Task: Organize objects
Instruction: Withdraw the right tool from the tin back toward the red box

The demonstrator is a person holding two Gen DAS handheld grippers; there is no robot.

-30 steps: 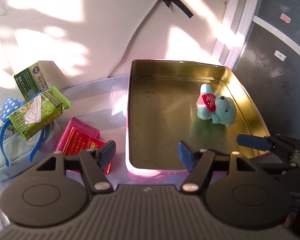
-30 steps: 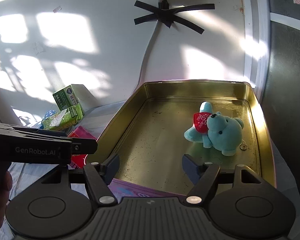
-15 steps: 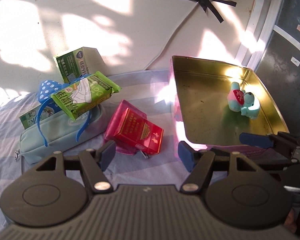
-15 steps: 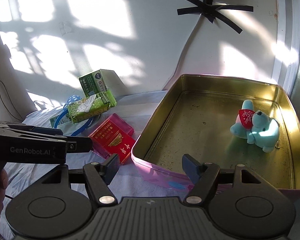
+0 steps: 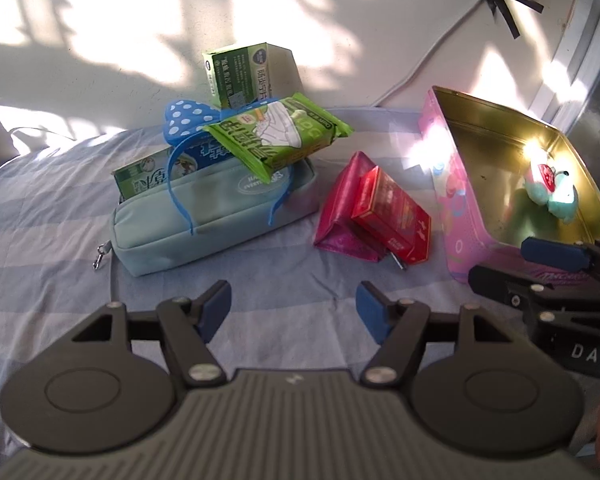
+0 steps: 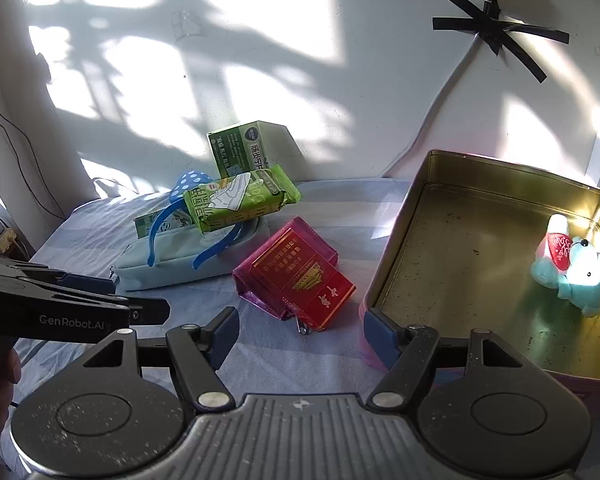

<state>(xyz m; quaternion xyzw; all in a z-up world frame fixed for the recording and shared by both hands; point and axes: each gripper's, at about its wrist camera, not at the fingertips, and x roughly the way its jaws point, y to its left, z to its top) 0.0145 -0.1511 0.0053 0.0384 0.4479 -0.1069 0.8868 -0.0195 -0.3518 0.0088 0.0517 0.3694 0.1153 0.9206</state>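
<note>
A pink tin tray (image 5: pixel 456 216) with a gold inside (image 6: pixel 452 252) lies at the right and holds a teal plush bear (image 6: pixel 576 276), also in the left wrist view (image 5: pixel 552 196). A red box (image 5: pixel 392 216) (image 6: pixel 300 276) rests on a magenta pouch (image 5: pixel 340 216). A green wipes pack (image 5: pixel 276 140) (image 6: pixel 236 200) and a blue polka-dot headband (image 5: pixel 184 120) lie on a light blue pencil case (image 5: pixel 212 216). My left gripper (image 5: pixel 294 310) is open and empty above the cloth. My right gripper (image 6: pixel 300 334) is open and empty near the tray's corner.
A green carton (image 5: pixel 240 72) stands against the white wall behind the pile. Another green box (image 5: pixel 148 172) sticks out of the pencil case. A cable taped with black strips (image 6: pixel 496 32) runs down the wall. A striped blue cloth (image 5: pixel 52 216) covers the surface.
Both grippers have drawn back and swung left, away from the tray. The pile of objects on the cloth has come into fuller view. Both stay open.
</note>
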